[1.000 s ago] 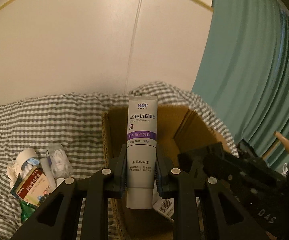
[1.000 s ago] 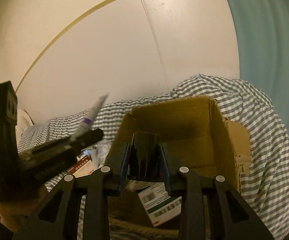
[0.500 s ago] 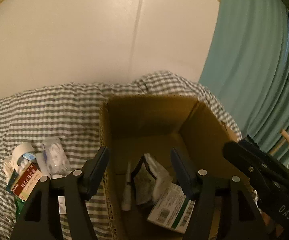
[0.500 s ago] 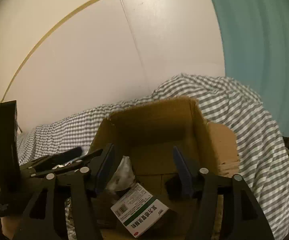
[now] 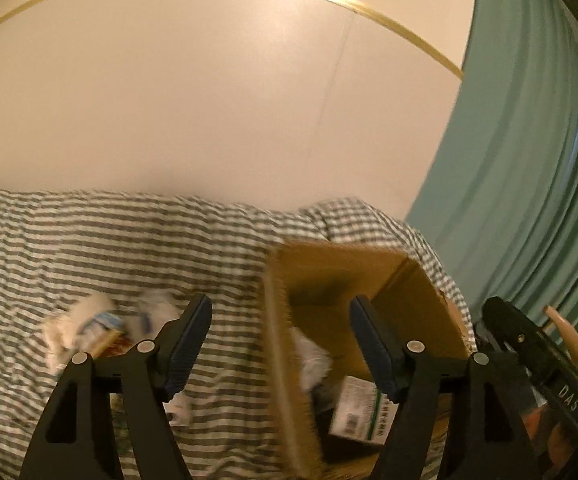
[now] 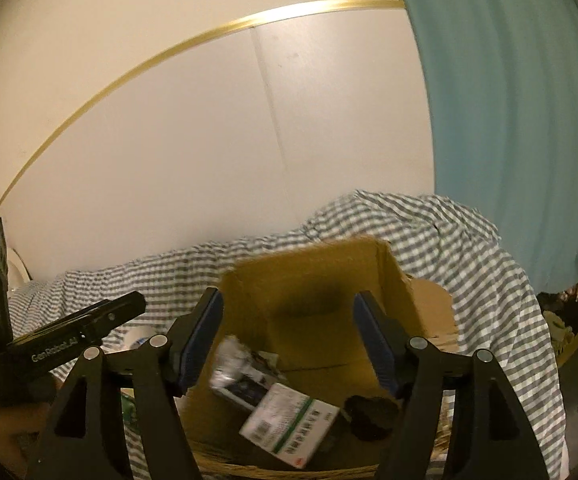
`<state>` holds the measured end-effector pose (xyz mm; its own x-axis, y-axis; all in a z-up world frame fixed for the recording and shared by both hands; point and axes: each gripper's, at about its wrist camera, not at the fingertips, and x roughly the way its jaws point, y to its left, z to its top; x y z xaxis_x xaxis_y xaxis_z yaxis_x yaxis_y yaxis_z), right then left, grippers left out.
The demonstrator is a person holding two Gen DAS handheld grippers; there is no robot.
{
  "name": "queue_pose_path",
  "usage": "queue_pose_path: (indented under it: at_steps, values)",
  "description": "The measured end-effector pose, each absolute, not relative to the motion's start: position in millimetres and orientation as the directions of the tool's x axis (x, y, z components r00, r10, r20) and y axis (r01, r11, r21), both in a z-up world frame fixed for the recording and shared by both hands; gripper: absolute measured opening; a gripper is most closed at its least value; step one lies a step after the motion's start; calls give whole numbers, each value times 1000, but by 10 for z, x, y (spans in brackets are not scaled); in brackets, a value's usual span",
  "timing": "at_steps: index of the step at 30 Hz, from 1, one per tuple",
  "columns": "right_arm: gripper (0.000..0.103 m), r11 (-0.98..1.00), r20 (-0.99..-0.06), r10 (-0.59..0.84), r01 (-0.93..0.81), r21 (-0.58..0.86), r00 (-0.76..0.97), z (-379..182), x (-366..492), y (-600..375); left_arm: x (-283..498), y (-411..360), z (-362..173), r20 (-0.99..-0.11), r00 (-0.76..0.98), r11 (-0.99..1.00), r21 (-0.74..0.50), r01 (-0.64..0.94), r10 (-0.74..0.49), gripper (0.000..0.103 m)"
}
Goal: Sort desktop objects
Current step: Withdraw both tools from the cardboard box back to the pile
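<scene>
Toothpaste and the dark object had left both grippers since a second earlier. The left gripper [image 5: 279, 346] and right gripper [image 6: 287, 344] were opening, spread and empty. The open brown cardboard box [image 6: 321, 280] lay below the right one, a green-and-white carton [image 6: 289, 426] inside.

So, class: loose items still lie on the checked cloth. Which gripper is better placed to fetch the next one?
Probably the left gripper. Empty, jaws opening, it faces the loose items beside the cardboard box. The right gripper, also empty and opening, looks into the box.
</scene>
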<state>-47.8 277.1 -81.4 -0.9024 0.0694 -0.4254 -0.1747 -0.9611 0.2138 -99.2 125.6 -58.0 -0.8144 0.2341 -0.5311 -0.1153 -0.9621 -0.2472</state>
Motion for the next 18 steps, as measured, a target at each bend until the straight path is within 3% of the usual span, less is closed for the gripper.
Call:
queue_pose_path:
  at_steps: [7,10,15,18]
  values:
    - [73,-967,-372,19,-112,229,-928,-642,-541,2336,-858,710,-502,-512,-846,-975,-217,-42,151,78]
    - [77,-972,-371,1,-88,217,-929,-622,-597,2137,-806,477,-481,-506,-855,-978,-209,-5,113,84]
    - [84,-977,-375,-24,-58,205,-927,-630,-683,1866,-729,108,-467,-501,-864,-982,-185,43,56,86]
    - [86,-978,-373,-46,-34,205,-927,-646,-744,1688,-657,-133,-455,-493,-870,-982,-172,71,23,95]
